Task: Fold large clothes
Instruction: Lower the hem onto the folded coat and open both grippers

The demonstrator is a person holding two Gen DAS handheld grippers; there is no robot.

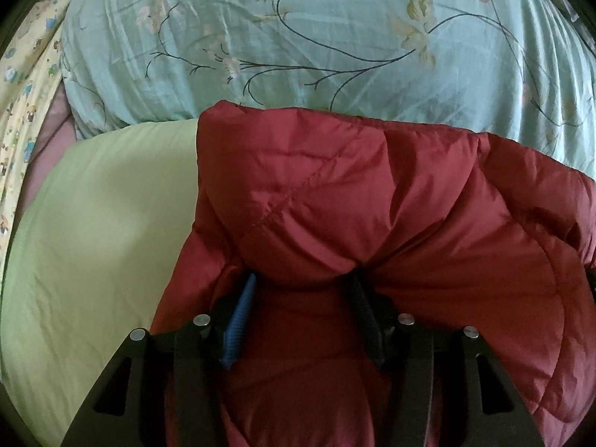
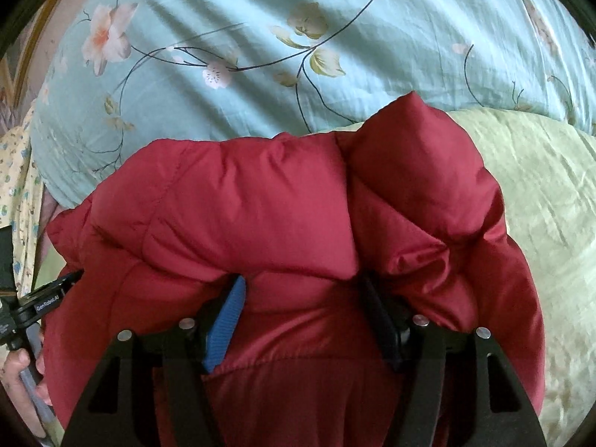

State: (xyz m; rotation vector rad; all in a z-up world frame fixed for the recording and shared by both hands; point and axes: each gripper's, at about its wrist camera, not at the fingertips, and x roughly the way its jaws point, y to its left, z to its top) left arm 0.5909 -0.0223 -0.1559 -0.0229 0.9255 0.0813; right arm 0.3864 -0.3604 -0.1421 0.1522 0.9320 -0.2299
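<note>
The left claw (image 1: 303, 287) is clamped on a thick bunch of the red padded jacket (image 1: 354, 205), blue pad on one side, black pad on the other, both biting into the puffy fabric. Over in the right wrist view, the right claw (image 2: 301, 290) has its own fat fold of the same jacket squeezed between its pads, and the quilted bulk billows up over the fingertips and hides them. The jacket hangs from both grips, draped over the bed. Beside the jacket, a pale green sheet (image 1: 104, 223) spreads out flat underneath. Beyond the jacket's upper edge lies a teal floral quilt (image 1: 298, 37), wrinkled, with dark stems and pale blossoms. Past the quilt's far corner, a yellow patterned cloth (image 1: 26, 85) runs along the edge. At the jacket's left side in the right wrist view, a hand (image 2: 22, 383) grips the handle of the other tool.
</note>
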